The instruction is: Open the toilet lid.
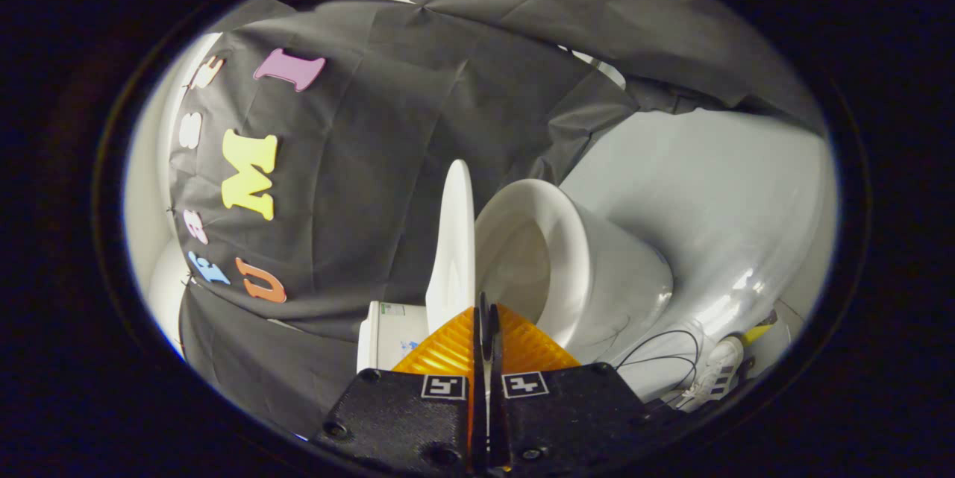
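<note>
We see the gripper [486, 314] with jaws clenched together, apparently on the edge of the raised lid [455, 239], beside the bowl [597, 269].

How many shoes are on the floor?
1. A white shoe lies on the floor beside the toilet bowl, off to the side of the shut tongs; another may be hidden.
</note>
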`<control>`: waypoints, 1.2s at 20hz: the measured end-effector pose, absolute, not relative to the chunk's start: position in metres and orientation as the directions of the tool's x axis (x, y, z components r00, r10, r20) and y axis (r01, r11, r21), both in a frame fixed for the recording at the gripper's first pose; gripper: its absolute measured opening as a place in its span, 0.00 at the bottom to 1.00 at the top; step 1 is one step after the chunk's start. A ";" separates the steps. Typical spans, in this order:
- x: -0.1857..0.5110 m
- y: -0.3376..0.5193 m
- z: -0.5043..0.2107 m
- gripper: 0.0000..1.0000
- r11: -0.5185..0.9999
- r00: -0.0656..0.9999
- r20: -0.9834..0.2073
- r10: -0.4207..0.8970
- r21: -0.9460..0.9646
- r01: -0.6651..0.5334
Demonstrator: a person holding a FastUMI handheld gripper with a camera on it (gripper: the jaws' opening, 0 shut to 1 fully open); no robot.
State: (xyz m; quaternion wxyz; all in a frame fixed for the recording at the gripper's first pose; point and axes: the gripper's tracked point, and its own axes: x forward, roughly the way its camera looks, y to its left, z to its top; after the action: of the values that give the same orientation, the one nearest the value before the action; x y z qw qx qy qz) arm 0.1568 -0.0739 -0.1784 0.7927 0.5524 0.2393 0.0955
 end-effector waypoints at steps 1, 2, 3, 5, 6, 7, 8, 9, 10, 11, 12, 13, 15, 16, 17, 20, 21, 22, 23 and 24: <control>0.157 -0.072 -0.175 0.05 0.378 0.869 -0.271 0.414 0.920 0.107; 0.156 -0.070 -0.170 0.05 0.383 0.870 -0.268 0.413 0.918 0.100; 0.156 -0.068 -0.165 0.05 0.393 0.873 -0.265 0.410 0.915 0.092; 0.154 -0.064 -0.155 0.05 0.423 0.876 -0.265 0.403 0.903 0.078; 0.154 -0.062 -0.151 0.05 0.432 0.879 -0.262 0.398 0.899 0.072; 0.154 -0.060 -0.144 0.05 0.441 0.881 -0.257 0.397 0.896 0.062; 0.153 -0.057 -0.140 0.05 0.444 0.883 -0.250 0.397 0.895 0.053; 0.151 -0.055 -0.135 0.05 0.449 0.884 -0.244 0.398 0.892 0.044; 0.149 -0.054 -0.130 0.05 0.452 0.886 -0.239 0.397 0.891 0.038; 0.150 -0.054 -0.128 0.05 0.457 0.887 -0.234 0.397 0.889 0.030; 0.151 -0.053 -0.127 0.05 0.465 0.889 -0.232 0.396 0.885 0.023; 0.150 -0.053 -0.126 0.05 0.472 0.890 -0.230 0.393 0.881 0.019; 0.147 -0.048 -0.117 0.05 0.489 0.893 -0.225 0.389 0.872 0.007; 0.146 -0.045 -0.113 0.05 0.494 0.895 -0.220 0.388 0.870 0.000; 0.146 -0.040 -0.106 0.05 0.498 0.896 -0.215 0.387 0.867 -0.007; 0.146 -0.030 -0.091 0.07 0.515 0.900 -0.205 0.386 0.857 -0.025; 0.145 -0.025 -0.086 0.08 0.520 0.901 -0.202 0.385 0.854 -0.031; 0.145 -0.022 -0.082 0.08 0.525 0.901 -0.199 0.385 0.850 -0.036; 0.144 -0.018 -0.079 0.08 0.531 0.901 -0.197 0.386 0.846 -0.042; 0.144 -0.015 -0.076 0.09 0.538 0.901 -0.199 0.386 0.842 -0.045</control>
State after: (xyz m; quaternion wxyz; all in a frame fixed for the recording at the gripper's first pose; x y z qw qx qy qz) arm 0.1437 -0.0150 -0.0756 0.8573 0.4641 0.1838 0.1256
